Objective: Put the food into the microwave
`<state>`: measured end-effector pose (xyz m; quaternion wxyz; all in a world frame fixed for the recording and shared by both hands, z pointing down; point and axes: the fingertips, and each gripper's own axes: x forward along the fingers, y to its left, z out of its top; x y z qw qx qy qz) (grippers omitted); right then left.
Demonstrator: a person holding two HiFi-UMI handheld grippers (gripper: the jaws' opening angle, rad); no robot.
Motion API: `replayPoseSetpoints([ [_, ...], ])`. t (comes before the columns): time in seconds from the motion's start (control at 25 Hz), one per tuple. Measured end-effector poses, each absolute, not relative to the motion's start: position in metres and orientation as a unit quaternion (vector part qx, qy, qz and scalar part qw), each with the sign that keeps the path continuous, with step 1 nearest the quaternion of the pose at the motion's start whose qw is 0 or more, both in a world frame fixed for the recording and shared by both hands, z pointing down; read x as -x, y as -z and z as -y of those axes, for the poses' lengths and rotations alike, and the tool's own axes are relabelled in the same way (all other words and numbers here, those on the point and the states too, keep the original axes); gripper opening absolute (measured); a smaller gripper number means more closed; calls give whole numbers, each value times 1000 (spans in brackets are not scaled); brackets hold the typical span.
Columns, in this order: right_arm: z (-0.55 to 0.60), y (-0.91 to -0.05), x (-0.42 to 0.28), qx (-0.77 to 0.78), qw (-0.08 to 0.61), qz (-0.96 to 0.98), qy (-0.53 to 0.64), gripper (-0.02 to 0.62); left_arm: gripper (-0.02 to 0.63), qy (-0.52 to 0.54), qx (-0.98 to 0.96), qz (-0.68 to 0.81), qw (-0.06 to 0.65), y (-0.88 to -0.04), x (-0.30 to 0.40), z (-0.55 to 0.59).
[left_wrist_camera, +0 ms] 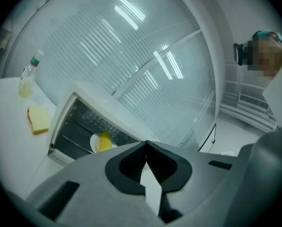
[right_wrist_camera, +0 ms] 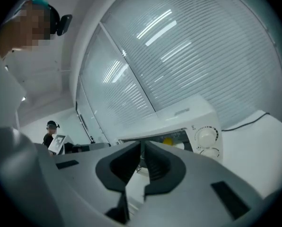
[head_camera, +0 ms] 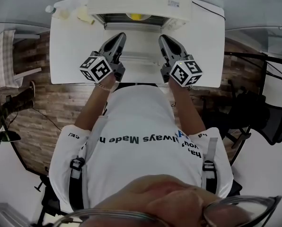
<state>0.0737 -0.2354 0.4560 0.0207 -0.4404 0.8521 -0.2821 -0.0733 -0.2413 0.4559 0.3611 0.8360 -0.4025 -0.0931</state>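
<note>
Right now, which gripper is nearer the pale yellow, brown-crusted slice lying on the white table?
Left. The left gripper sits right of the pale yellow slice, nearer the person; the right gripper lies farther right again.

A white rectangular surface (head_camera: pixel 65 46) stands on dark wood-plank floor (head_camera: pixel 46 108) — behind it, glass walls with horizontal blinds (right_wrist_camera: pixel 212 46).

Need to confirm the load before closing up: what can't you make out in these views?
Microwave cavity: head view, mostly hidden under its own top.
Yellow food: left gripper view, too small to identify; lower part behind the left gripper.
Cavity floor: right gripper view, behind the right gripper.
Bottle label: left gripper view, too small.
</note>
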Motion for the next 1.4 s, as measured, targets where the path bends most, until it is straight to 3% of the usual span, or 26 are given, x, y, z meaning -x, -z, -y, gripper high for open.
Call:
replayPoseSetpoints([
  [0.32, 221, -396, -73, 443, -19, -880, 173, 31, 11, 63, -873, 412, 252, -400, 67, 228],
  [0.68, 200, -350, -72, 442, -38, -889, 114, 31, 11, 62, -887, 417, 190, -351, 65, 210],
  [1.4, 176, -302, -60, 437, -44, -896, 63, 25, 11, 63, -896, 422, 124, -309, 63, 192],
])
